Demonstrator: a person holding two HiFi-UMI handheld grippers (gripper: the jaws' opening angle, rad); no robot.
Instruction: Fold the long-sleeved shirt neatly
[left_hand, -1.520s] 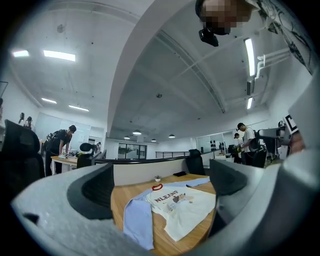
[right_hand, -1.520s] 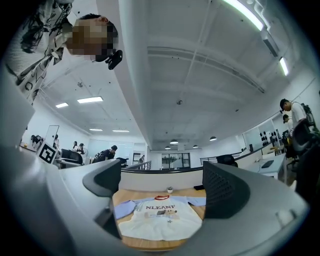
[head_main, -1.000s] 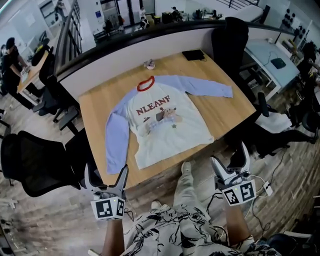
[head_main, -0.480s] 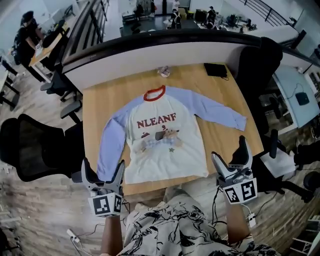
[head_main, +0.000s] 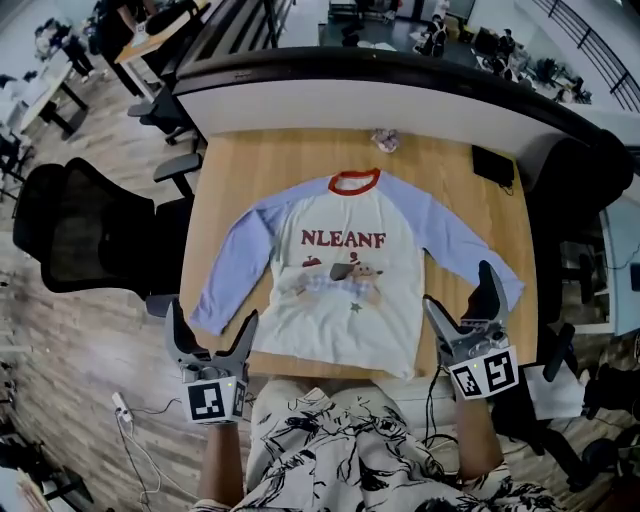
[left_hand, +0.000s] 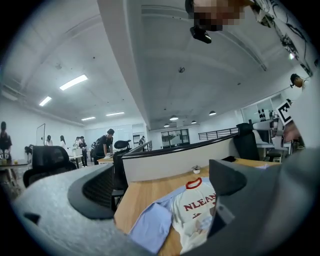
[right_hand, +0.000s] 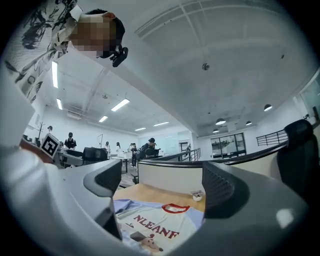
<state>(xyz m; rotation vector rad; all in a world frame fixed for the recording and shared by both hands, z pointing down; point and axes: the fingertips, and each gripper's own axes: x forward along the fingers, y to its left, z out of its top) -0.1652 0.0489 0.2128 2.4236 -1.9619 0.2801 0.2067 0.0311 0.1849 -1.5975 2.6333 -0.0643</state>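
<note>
Pale table (head_main: 240, 170) holds a shirt (head_main: 340, 290) reading "NLEANF". Both pairs of jaws gape empty: left gripper (head_main: 212, 325) at seven o'clock, right gripper (head_main: 460, 295) at five.

Long-sleeved shirt (head_main: 345, 270): soft matt cloth, white body, pale blue sleeves, red collar band; chest print flat, without gloss; fabric lies smooth with faint creases near the hem. Table (head_main: 225, 180): light wood with visible grain, smooth, low satin sheen. Left gripper (head_main: 212, 320) and right gripper (head_main: 460, 290): jaws apart, moulded grey plastic, matt, finely grained in the close gripper views; pads (left_hand: 97, 187) dark, ribbed, rubber-like. Marker cubes: matt black-and-white print. Chair (head_main: 85, 230): black woven mesh back, matt. Floor (head_main: 60, 380): wood-look planks, dull finish. Partition (head_main: 400, 100): smooth white panel under a glossy black top rail.
</note>
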